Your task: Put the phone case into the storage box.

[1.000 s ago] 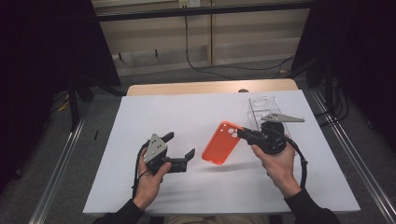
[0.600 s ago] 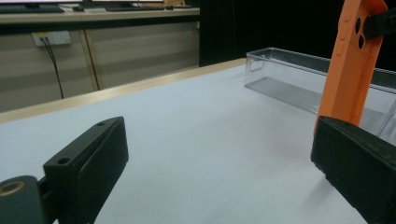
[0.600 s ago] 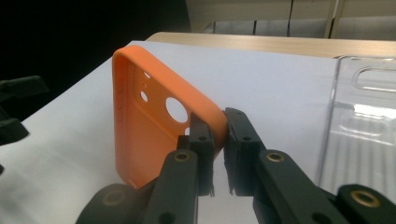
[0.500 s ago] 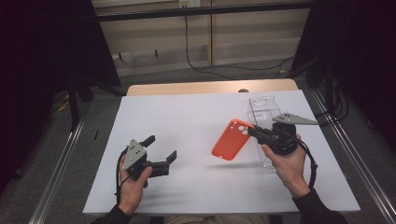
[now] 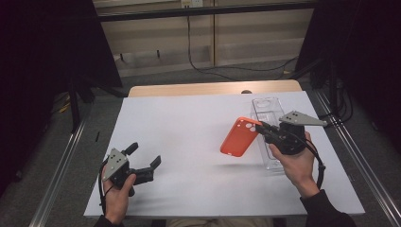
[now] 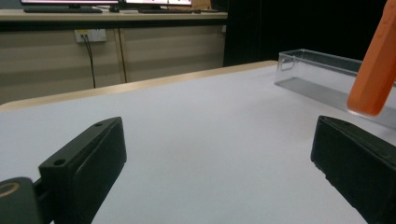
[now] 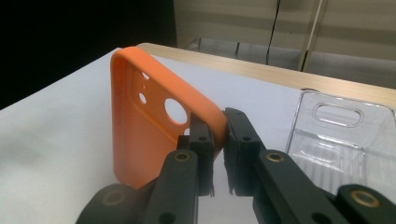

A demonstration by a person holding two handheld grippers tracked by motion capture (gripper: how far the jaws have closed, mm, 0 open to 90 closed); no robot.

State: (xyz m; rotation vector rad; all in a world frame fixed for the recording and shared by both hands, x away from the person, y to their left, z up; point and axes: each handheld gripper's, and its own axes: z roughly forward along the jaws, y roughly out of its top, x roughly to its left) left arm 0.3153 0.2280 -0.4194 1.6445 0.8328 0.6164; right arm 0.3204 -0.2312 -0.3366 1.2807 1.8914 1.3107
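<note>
High view showed a white tabletop (image 5: 198, 142) with a person's two hands coming in from the near edge. The right hand-held gripper (image 5: 261, 127) was clamped on one edge of an orange phone case (image 5: 239, 137), holding it lifted clear of the tabletop and tilted, its camera cutouts toward the far end. A faint shadow lay on the white surface under the case. Just beside the case, on the right side of the tabletop, lay a clear plastic tray (image 5: 265, 106), long and narrow, running from the far edge toward the person (the right hand (image 5: 295, 163) covered its near end).

In the right gripper view the two black jaws stood nearly together, pinching the rim of the case (image 7: 140, 126) by its camera holes; the case stood almost upright there, its hollow inner side facing left. The tray (image 7: 345, 135) sat on the right behind the jaws, with a slot-shaped cutout at its far end.

The left hand-held gripper (image 5: 144, 159) was held low near the front left corner of the tabletop, well apart from the case, its jaws spread wide with nothing between them. The left gripper view confirmed this: both black jaws stood far apart over bare white tabletop (image 6: 196, 135), with the tray (image 6: 327, 77) and a corner of the case (image 6: 376, 60) farther off to the right.
</note>
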